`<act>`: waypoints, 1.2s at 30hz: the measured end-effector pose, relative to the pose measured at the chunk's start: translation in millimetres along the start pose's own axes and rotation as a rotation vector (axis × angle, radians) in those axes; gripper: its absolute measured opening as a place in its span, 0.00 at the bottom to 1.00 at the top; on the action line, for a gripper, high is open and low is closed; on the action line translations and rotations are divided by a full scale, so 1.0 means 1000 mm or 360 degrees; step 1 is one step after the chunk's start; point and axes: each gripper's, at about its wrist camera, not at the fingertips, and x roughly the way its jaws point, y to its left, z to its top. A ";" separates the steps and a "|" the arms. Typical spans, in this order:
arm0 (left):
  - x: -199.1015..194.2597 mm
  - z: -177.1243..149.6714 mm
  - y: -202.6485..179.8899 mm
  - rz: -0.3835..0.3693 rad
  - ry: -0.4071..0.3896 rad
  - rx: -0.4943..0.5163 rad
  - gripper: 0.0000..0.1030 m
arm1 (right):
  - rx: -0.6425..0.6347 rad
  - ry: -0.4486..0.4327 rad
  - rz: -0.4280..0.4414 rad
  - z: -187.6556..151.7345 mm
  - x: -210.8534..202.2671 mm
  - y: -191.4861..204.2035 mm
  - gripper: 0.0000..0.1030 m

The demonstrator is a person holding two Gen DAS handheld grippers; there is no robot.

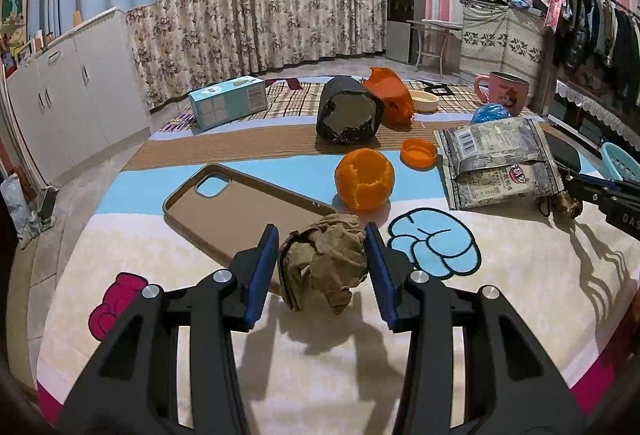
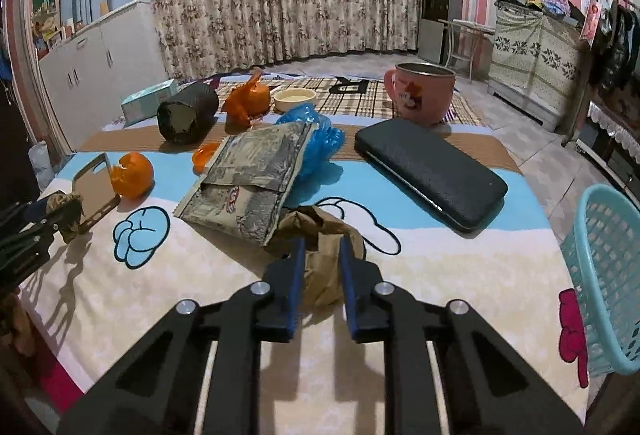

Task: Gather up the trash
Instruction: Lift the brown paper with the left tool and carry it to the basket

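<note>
My left gripper (image 1: 322, 235) is shut on a crumpled brown paper ball (image 1: 324, 263), held a little above the cartoon-print cloth (image 1: 520, 275). In the right wrist view my right gripper (image 2: 321, 245) is shut on a second piece of crumpled brown paper (image 2: 320, 271), which lies against a grey snack wrapper (image 2: 248, 183). Other trash lies behind: a hollow orange peel (image 1: 364, 179), an orange cap (image 1: 418, 154), a blue plastic bag (image 2: 320, 139) and an orange plastic bag (image 1: 390, 95). A teal mesh basket (image 2: 604, 275) stands at the table's right edge.
A brown phone case (image 1: 240, 211) lies left of the peel. A black flat case (image 2: 432, 171), a pink mug (image 2: 424, 95), a cream bowl (image 2: 294, 99), a dark roll (image 1: 348, 111) and a teal box (image 1: 228, 101) stand farther back. Cabinets line the left wall.
</note>
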 end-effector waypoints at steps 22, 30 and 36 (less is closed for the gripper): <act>0.000 -0.001 0.001 -0.0009 0.0001 -0.0018 0.42 | 0.0083 0.0011 0.0018 -0.003 0.005 -0.011 0.29; -0.003 0.002 0.002 -0.0004 -0.0003 -0.0010 0.42 | 0.0214 -0.0057 0.0028 -0.002 -0.017 -0.038 0.29; -0.024 0.028 -0.022 -0.0065 -0.0102 0.0007 0.41 | 0.0297 -0.0161 -0.0016 0.005 -0.053 -0.072 0.29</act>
